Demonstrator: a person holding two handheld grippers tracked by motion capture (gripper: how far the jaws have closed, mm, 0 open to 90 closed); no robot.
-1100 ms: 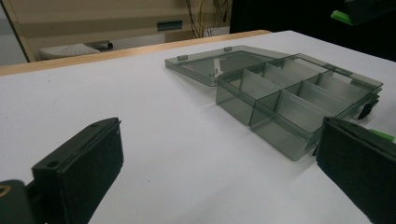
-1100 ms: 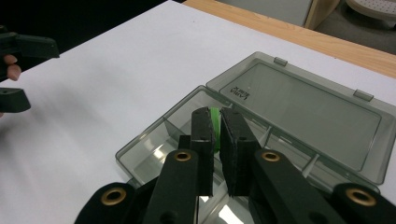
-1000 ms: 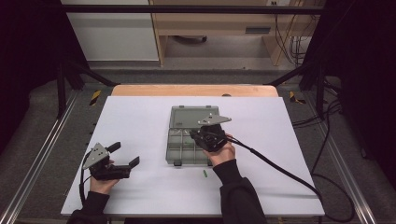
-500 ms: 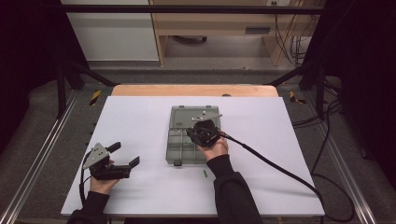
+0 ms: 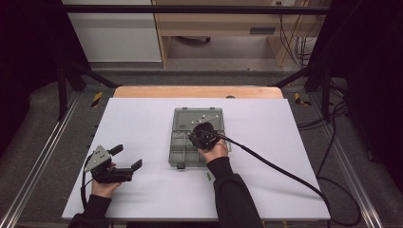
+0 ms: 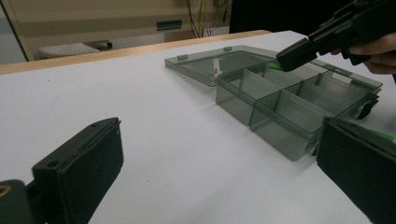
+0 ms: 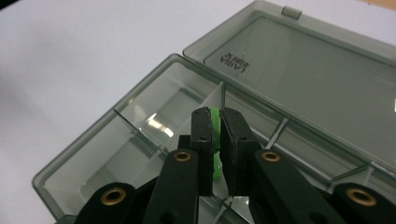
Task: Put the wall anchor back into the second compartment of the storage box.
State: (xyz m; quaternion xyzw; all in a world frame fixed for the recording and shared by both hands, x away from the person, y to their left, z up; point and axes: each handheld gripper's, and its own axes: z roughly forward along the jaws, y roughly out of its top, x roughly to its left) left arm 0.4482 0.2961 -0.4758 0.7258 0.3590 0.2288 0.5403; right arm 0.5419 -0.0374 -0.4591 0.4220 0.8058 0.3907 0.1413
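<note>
Pinching a small bright green plastic piece [image 7: 215, 140], the right gripper [image 7: 215, 122] hangs over the smoky translucent plastic compartment box [image 7: 140, 140]; a far-row cell lies just below its jaws, probably the drop spot. Well aside, the left gripper [image 5: 124, 158] rests gaping, empty, on the white counter [image 5: 142, 118].

You were working in a lab-style recording booth: a white-topped table [image 5: 142, 123] sat inside a black metal frame [image 5: 71, 71], dark curtains hung left and right, and cables [image 5: 297, 42] trailed beneath a far wooden workbench [image 5: 214, 23].
</note>
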